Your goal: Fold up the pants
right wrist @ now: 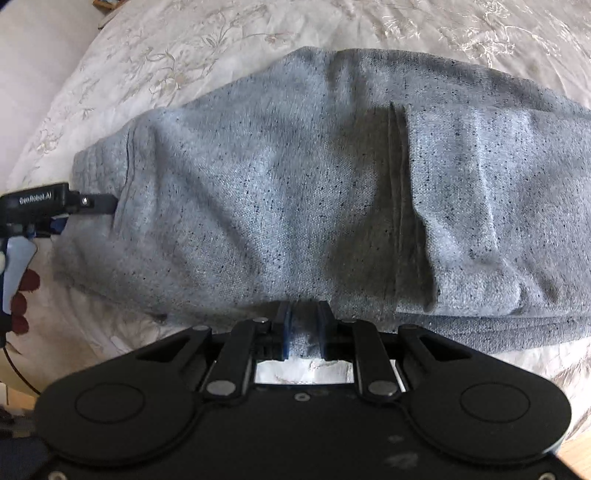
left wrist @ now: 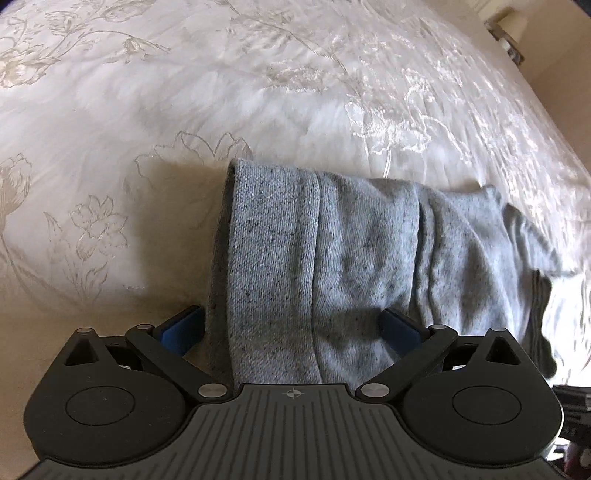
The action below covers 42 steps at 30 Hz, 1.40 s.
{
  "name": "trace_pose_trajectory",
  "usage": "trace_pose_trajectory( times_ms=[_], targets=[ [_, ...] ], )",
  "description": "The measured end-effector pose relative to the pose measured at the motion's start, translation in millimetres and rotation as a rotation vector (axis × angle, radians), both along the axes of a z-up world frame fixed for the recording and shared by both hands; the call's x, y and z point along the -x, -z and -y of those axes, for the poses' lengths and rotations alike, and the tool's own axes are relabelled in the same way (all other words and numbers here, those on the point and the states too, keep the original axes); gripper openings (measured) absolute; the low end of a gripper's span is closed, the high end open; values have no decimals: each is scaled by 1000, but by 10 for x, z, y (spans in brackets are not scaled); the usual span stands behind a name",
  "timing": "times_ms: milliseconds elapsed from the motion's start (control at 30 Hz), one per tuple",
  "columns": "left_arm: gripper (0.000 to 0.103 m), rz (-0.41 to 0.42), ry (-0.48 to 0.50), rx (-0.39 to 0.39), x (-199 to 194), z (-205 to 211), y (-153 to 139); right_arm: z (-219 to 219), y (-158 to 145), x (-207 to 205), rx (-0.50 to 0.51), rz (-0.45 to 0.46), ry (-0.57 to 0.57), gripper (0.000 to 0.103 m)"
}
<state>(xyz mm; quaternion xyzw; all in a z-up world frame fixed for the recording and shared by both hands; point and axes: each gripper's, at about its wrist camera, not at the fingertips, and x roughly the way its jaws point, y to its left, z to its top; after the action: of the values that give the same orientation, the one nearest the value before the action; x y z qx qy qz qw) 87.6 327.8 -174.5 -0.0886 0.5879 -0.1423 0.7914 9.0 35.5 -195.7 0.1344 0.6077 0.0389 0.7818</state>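
Item 1, pants (right wrist: 295, 184): grey speckled knit, lying folded on the bed across the middle of my right wrist view. The ribbed waistband end sits to the left in that view; a folded-over layer with a seam lies on top toward the right, and a darker ribbed band runs along the near right edge. In my left wrist view the same pants (left wrist: 332, 266) run away from the gripper, with a rounded fold at the far end and looser cloth bunched to the right.

Item 2, right gripper (right wrist: 303, 328): my tongs here are drawn narrow, the blue pads pinching a small tuck of the pants' near edge between them.

Item 3, left gripper (left wrist: 291, 325): my tongs here stand wide, one blue pad at each side of the end of the pants, the cloth lying between them. The left pad is just beside the fabric edge; the right pad rests against the cloth. From the right wrist view I see this left gripper (right wrist: 96, 204) at the waistband end, its black tip touching the fabric.

Item 4, bedspread (left wrist: 184, 92): white, with pale embroidered flowers, under everything.

Item 5, containers: none in either view.

Item 6, lamp (left wrist: 509, 33): a small object at the far right corner beyond the bed, too blurred to be sure of.
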Motion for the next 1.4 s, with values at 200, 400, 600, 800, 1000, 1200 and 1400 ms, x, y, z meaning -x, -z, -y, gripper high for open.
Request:
trace_pose_trajectory(
  times_ms=[200, 400, 600, 800, 1000, 1200, 1400],
  targets=[
    [84, 19, -24, 57, 101, -80, -37, -130, 41, -99, 18, -11, -21, 18],
    [21, 19, -79, 114, 227, -154, -265, -103, 30, -87, 15, 0, -5, 18],
    [15, 56, -109, 178, 316, -172, -551, -82, -22, 58, 13, 16, -25, 18],
    [14, 86, -104, 230, 336, -6, -754, -186, 163, 111, 57, 33, -70, 18],
    [14, 109, -132, 245, 420, 250, -1003, -240, 204, 188, 81, 92, -161, 17],
    [14, 213, -35, 239, 558, 912, -1542, 226, -98, 302, -108, 148, -54, 17],
    [9, 206, 57, 332, 488, 2052, -1490, 1018, -458, 450, -198, 250, 62, 19]
  ],
)
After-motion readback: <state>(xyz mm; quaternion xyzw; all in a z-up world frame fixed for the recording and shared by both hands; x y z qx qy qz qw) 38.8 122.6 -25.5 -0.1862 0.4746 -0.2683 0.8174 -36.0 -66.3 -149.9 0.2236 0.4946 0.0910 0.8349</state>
